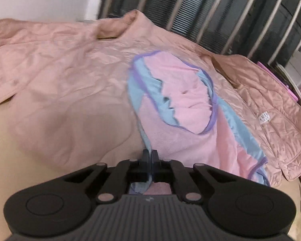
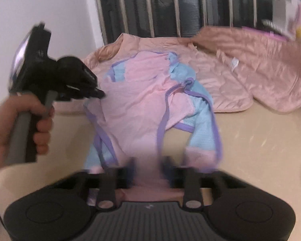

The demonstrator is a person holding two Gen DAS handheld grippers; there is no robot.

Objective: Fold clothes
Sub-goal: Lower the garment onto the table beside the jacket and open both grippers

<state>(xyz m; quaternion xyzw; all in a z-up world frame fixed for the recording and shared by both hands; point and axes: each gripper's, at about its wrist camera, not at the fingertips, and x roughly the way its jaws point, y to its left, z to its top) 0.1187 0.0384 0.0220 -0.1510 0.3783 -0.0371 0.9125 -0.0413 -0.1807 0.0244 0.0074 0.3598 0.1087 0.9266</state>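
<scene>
The left gripper [image 1: 150, 156] has its jaws pressed together on a blue edge of the top [image 1: 176, 92], the cloth pinched between the pads and a bit of blue and pink bunched behind them. From that pinch the top fans away toward 1 o'clock: pink body, blue panels, purple binding, with an oval opening rimmed in purple near the middle of the left view. It lies partly over the jacket [image 1: 66, 60], a quilted salmon-pink one spread from 9 to 3 o'clock, its collar up at 12 and a white label [image 1: 263, 117] at 3 o'clock.

The right gripper [image 2: 148, 164] is blurred; its fingers [image 2: 167, 162] stand apart with pink cloth running between them, but whether they press on it I cannot tell. The top [image 2: 134, 100] stretches from this gripper toward 12 o'clock, its far part resting on the jacket [image 2: 240, 70], its near part hanging over the beige table [image 2: 260, 150]. A purple-edged strap loops at 1 o'clock, blue panels beside it.

At 10 o'clock in the right view the left gripper [image 2: 99, 94] shows from the side, its tip touching the top's left edge, held by a hand [image 2: 20, 124] wrapped round the grey handle. Beyond the jacket, at 12 o'clock, stand dark panels crossed by pale bars [image 2: 170, 6], with a white wall [image 2: 40, 10] at 11.
</scene>
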